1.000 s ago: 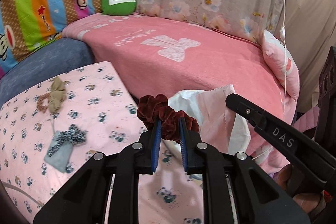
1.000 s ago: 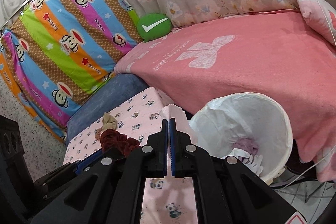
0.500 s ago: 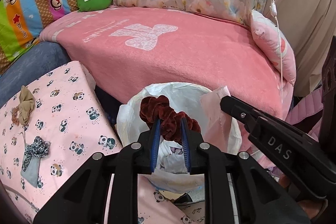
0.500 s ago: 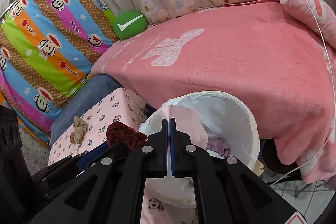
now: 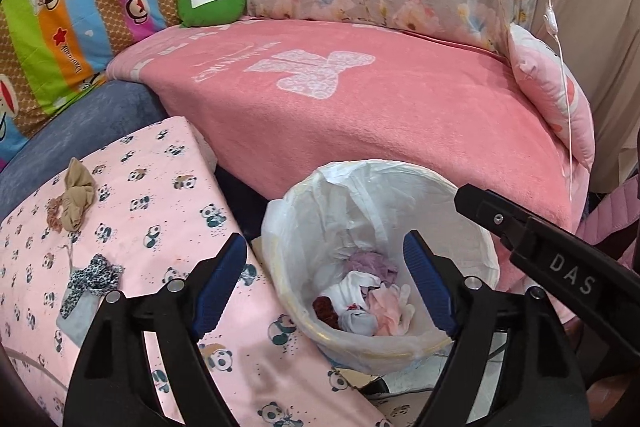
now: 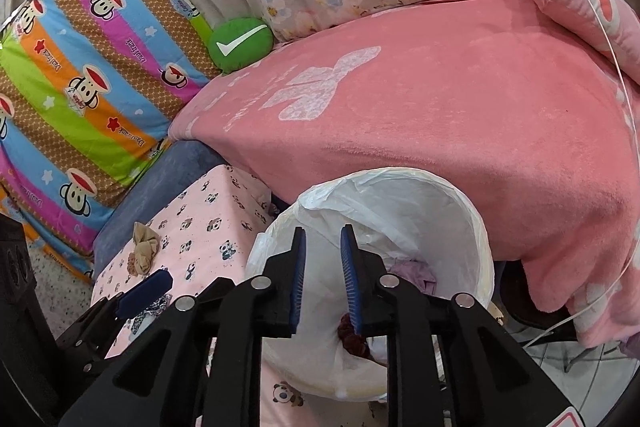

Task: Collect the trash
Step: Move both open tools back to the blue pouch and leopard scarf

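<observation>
trash: our dark red scrunchie (image 5: 325, 308) in bin (image 5: 472, 195), soft, light
next: we pinch beige scrunchie (image 5: 76, 199) at its bunched fold
left tongs (image 5: 326, 285): just sprung wide, empty
right tongs (image 6: 323, 281): just parted, empty

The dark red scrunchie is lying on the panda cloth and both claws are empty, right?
Not quite. The dark red scrunchie lies inside the white-lined bin, as the left wrist view shows. Both claws, left and right, are indeed empty; their jaws have just been opening.

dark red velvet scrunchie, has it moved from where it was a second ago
Yes. The dark red velvet scrunchie has dropped from between the left gripper pads, whose jaws have just been opening, and lies down in the white-lined trash bin beside the panda-print surface.
</observation>
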`<state>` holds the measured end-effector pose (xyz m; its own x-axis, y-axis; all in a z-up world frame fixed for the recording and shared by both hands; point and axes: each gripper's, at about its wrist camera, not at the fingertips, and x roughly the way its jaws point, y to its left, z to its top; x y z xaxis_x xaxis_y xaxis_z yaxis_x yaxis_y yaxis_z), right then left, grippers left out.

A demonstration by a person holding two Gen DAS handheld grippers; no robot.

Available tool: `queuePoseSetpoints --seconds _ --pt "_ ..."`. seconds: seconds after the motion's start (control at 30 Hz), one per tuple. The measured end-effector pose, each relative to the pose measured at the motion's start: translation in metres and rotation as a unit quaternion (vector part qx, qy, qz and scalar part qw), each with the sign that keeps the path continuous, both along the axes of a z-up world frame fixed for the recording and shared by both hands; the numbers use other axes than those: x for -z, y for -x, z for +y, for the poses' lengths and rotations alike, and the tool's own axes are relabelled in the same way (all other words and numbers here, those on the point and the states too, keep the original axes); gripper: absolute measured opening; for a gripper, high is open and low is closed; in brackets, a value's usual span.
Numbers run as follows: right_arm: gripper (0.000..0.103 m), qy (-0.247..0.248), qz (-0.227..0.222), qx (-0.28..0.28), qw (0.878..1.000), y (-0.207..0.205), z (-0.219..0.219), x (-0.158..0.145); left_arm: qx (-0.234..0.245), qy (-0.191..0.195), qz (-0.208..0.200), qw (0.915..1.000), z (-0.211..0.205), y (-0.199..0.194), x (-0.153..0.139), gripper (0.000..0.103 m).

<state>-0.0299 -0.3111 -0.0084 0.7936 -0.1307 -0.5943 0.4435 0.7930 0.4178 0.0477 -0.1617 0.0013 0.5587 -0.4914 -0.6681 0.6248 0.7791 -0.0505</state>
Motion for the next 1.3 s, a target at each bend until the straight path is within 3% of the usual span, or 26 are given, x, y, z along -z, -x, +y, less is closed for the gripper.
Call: queuePoseSetpoints --seconds 0.33,0.47,0.83,1.3 --pt "0.034 0.001 0.001 -0.023 1.000 -0.003 0.030 -0.003 -0.072 0.012 0.004 0.9973 0.054 -0.008 -0.004 0.085" --pt "0.037 0.004 0.004 -0.045 0.999 -0.008 0.052 -0.004 -0.102 0.000 -0.004 0.9948 0.078 -0.011 -0.003 0.085" --pt "0.051 0.013 0.017 -0.111 0.994 -0.031 0.127 0.000 -0.187 -0.021 0.008 0.9821 0.161 -0.024 0.012 0.093" --pt "0.052 0.029 0.050 -0.199 0.978 -0.095 0.230 0.024 -0.245 -0.028 0.033 0.9685 0.260 -0.044 0.044 0.093"
